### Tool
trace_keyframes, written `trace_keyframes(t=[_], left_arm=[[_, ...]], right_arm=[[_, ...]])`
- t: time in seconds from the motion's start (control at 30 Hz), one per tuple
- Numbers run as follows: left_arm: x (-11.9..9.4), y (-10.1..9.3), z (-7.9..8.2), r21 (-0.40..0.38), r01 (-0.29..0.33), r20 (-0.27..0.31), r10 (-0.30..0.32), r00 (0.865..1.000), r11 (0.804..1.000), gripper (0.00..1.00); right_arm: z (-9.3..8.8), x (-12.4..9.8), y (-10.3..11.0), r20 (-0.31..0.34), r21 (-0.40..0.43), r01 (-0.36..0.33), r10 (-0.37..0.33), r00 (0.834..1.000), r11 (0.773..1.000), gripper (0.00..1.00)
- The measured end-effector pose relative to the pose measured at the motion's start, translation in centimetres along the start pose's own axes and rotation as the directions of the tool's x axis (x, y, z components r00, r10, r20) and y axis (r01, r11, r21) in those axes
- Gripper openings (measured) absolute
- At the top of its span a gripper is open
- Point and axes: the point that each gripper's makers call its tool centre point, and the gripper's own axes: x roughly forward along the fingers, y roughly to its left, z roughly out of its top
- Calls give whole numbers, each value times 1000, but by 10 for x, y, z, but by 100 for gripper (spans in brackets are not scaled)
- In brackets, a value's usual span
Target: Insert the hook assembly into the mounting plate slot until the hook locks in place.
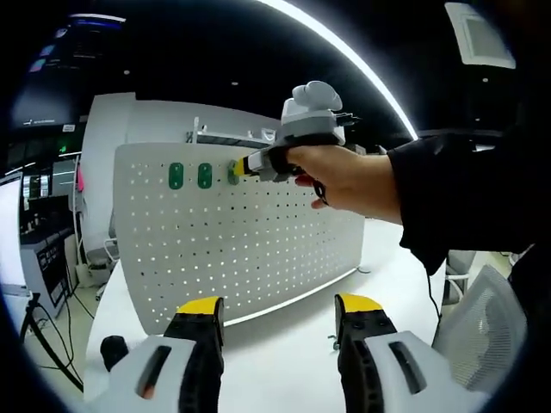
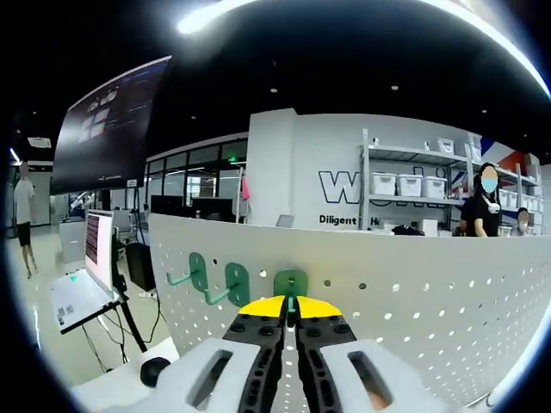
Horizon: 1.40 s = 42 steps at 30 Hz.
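A white perforated mounting plate (image 1: 250, 241) stands upright on the table. Two green hooks (image 1: 176, 175) (image 1: 205, 175) sit in its top row. A third green hook (image 1: 233, 172) is pressed against the plate beside them, with my right gripper (image 1: 248, 165) shut on it and a hand (image 1: 344, 176) behind. In the right gripper view, my right gripper (image 2: 289, 307) pinches that hook's thin stem, and its green base (image 2: 291, 282) lies flat against the plate (image 2: 413, 292). The other two hooks (image 2: 198, 271) (image 2: 234, 282) stick out to the left. My left gripper (image 1: 280, 305) hangs open in front of the plate's lower edge, holding nothing.
The white table (image 1: 293, 361) carries the plate. A black round object (image 1: 114, 348) lies near its left corner. A mesh chair (image 1: 486, 323) stands at the right. An open laptop (image 2: 82, 292) is off to the left, and shelves with bins (image 2: 413, 185) and people stand behind.
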Motion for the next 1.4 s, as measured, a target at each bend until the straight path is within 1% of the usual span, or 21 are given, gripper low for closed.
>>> trace_keyframes(t=[0.27,0.4,0.53,0.57,0.63,0.7,0.8,0.83,0.87,0.93,0.97,1.0,1.03,1.07,1.1,1.13,1.2,1.3,1.4], left_arm=[[-4,3,-4,-10,3,5,-3,1000,1000,51],[-7,8,-7,-25,-6,11,6,1000,1000,51],[-10,12,-12,-33,-12,4,13,1000,999,50],[-10,13,-12,-35,-14,5,14,1000,999,50],[-11,14,-13,-39,-16,4,16,1000,999,50],[-11,15,-13,-40,-17,4,17,1000,999,49],[-11,14,-14,-41,-15,4,15,1000,999,49],[-11,13,-14,-42,-12,3,12,1000,999,49],[-11,13,-15,-42,-10,3,11,1000,999,49],[-11,12,-15,-42,-8,4,9,1000,999,49],[-11,12,-16,-43,-8,2,8,1000,999,49],[-11,12,-16,-44,-8,1,8,1000,999,49],[-11,12,-17,-44,-8,1,8,1000,999,48],[-12,12,-17,-45,-9,1,9,1000,999,48],[-12,12,-17,-44,-10,1,10,1000,999,48],[-13,13,-17,-43,-12,1,12,1000,999,48],[-14,13,-17,-41,-14,-3,13,1000,999,49],[-14,14,-15,-34,-16,-4,16,1000,999,49],[-14,12,-13,-25,-16,-3,16,1000,1000,49]], right_arm=[[-1,4,0,7,2,30,-30,1000,1000,3],[-1,6,1,9,-42,46,-46,999,998,3],[-1,9,1,13,-92,67,-66,998,993,3],[-2,10,1,12,-85,69,-68,998,994,3],[-1,10,0,8,-106,81,-81,997,991,3],[-2,10,0,3,-154,93,-93,996,984,3],[-2,11,0,-11,-276,99,-106,994,956,3],[-4,11,2,-22,-293,95,-106,994,951,4],[-3,12,2,-19,-338,98,-111,994,936,4],[-4,12,3,-22,-360,102,-118,993,927,4],[-5,13,3,-26,-379,102,-121,992,920,4],[-5,13,3,-27,-419,101,-123,992,902,5],[-7,14,5,-27,-424,99,-121,992,900,5],[-8,13,5,-25,-415,101,-122,992,904,5],[-8,12,4,-26,-368,92,-109,994,925,5],[-8,12,4,-23,-351,89,-103,994,932,6],[-7,10,3,-26,-358,81,-96,995,930,6],[-12,3,2,-34,-299,59,-72,997,952,7],[-17,-7,-1,-31,-262,39,-49,998,964,10]])
